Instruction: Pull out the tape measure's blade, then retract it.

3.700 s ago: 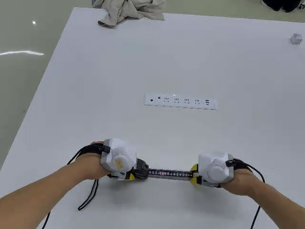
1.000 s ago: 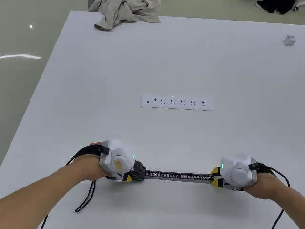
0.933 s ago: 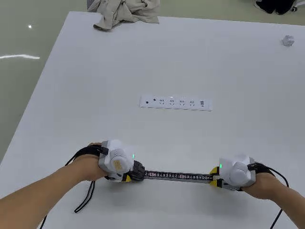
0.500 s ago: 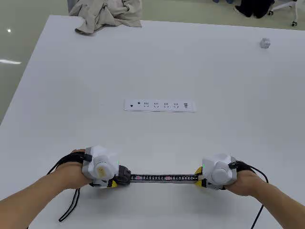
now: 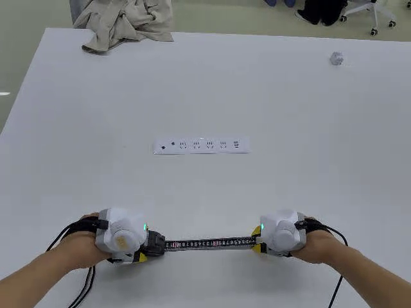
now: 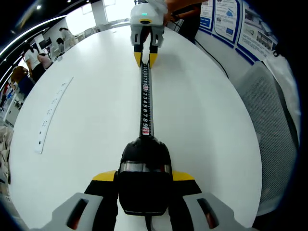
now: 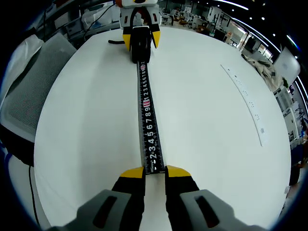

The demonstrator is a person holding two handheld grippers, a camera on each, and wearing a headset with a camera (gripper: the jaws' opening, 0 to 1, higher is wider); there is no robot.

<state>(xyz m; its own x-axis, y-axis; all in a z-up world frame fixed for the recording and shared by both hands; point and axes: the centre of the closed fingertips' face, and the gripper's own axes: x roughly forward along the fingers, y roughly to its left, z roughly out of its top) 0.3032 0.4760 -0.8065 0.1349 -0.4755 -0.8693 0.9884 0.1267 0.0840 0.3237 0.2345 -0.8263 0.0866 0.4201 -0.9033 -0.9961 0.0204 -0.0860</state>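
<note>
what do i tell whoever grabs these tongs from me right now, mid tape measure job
The left tongs are shut on the black tape measure case, low at the near side of the white table.
The right tongs are shut on the tip of the black numbered blade.
The blade is stretched straight between the two tongs, on the person's side of the white power strip.
Done: blade is pulled out.
Left: retract it, probably by easing the right tongs toward the case while the left tongs keep their hold.
</note>
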